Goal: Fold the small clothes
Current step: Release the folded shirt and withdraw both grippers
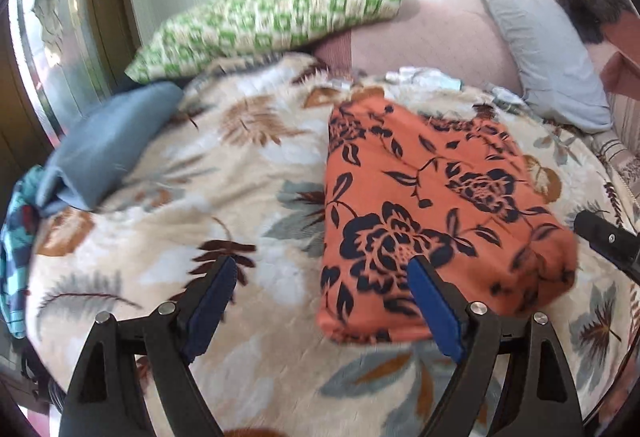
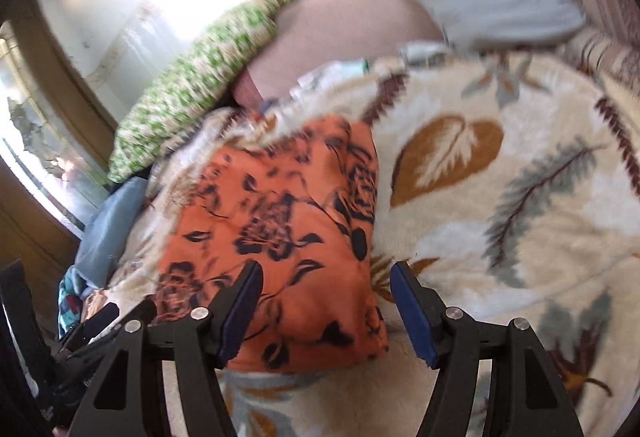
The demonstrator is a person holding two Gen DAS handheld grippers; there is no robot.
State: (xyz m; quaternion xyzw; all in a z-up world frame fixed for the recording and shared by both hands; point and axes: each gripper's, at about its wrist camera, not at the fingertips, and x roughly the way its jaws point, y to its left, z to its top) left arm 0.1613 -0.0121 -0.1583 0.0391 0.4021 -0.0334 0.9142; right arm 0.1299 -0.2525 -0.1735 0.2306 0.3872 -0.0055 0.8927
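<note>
Orange garment (image 1: 436,205) folded on blanket (image 1: 248,197).

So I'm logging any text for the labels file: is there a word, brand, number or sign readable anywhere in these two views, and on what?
None: no readable text in either view.
Orange floral garment: black flower print only, no label showing.
Leaf-print blanket, green patterned pillow: patterns only.
Left gripper, right gripper: no markings visible.
</note>
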